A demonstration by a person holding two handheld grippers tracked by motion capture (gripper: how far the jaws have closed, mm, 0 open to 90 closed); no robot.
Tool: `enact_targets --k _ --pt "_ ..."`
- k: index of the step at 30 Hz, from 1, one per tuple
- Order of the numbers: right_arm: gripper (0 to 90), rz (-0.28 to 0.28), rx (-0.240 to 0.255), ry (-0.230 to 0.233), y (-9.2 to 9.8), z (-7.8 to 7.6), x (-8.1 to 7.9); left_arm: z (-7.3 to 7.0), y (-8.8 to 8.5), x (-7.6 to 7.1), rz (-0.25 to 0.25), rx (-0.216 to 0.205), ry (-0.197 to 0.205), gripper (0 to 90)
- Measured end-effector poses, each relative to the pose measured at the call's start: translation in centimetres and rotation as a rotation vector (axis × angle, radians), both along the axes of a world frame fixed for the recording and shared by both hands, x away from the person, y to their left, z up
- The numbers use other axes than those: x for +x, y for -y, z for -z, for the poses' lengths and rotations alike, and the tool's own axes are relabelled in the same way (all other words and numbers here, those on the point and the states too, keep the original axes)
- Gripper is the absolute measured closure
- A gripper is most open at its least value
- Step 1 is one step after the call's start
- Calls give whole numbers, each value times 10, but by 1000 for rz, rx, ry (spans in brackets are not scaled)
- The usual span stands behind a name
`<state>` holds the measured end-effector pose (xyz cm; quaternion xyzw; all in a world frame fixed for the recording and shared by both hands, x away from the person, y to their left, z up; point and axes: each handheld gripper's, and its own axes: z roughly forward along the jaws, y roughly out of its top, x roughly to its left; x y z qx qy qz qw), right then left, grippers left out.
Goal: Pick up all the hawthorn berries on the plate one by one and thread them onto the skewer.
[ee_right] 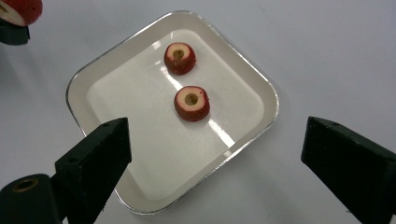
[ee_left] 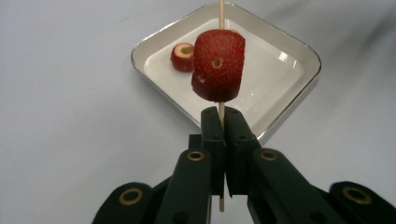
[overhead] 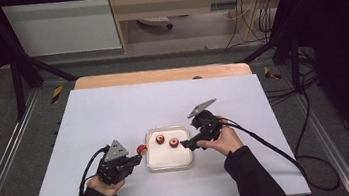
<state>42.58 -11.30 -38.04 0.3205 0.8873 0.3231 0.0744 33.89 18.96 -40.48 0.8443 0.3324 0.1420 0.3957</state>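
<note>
My left gripper (ee_left: 220,122) has its black jaws pressed together on a thin wooden skewer (ee_left: 221,14). A red, seed-dimpled strawberry piece (ee_left: 218,65) is threaded on the skewer just above the jaw tips, its cut sides showing small holes. In the high view this gripper (overhead: 137,155) sits just left of the tray, with the piece (overhead: 141,149) beside the tray's left rim.

My right gripper (ee_right: 215,154) has its jaws wide apart with nothing between them, hanging over the near corner of the tray (ee_right: 261,88). In the high view it (overhead: 186,145) reaches in from the tray's right side.

The tray is square with rounded corners, white inside, with a shiny metallic rim. Two round strawberry slices lie in it, slightly apart: one (ee_right: 180,58) farther from the right jaws, one (ee_right: 192,103) nearer, each red-skinned with a pale centre and a hole. The left gripper view shows one slice (ee_left: 182,56), half hidden behind the skewered piece.

The tray rests near the middle of a smooth pale table (overhead: 113,110), with open surface all round.
</note>
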Motion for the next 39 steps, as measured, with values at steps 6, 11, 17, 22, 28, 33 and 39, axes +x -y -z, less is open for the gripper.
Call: enact_targets --k 6,11,17,22,28,33,39 --pt "123 -64 -101 -66 -22 5 15 10 -7 -2 -2 -12 -8 879" --pt "202 -103 -149 -120 -39 12 29 11 -9 -1 -2 -8 -6 878" --pt "334 -154 -233 -164 -59 19 42 11 -11 -2 -3 -11 -5 878" --pt "420 -188 -289 -164 -68 25 47 12 -10 -2 -5 -10 -7 878" --pt "464 -225 -316 -180 -72 32 50 12 -11 -1 -4 -11 -13 878" --pt "523 -227 -309 -196 -74 36 50 12 -10 -1 -2 -9 -17 878" --pt "608 -214 -306 -219 -74 35 52 12 -10 -1 3 -5 -15 878"
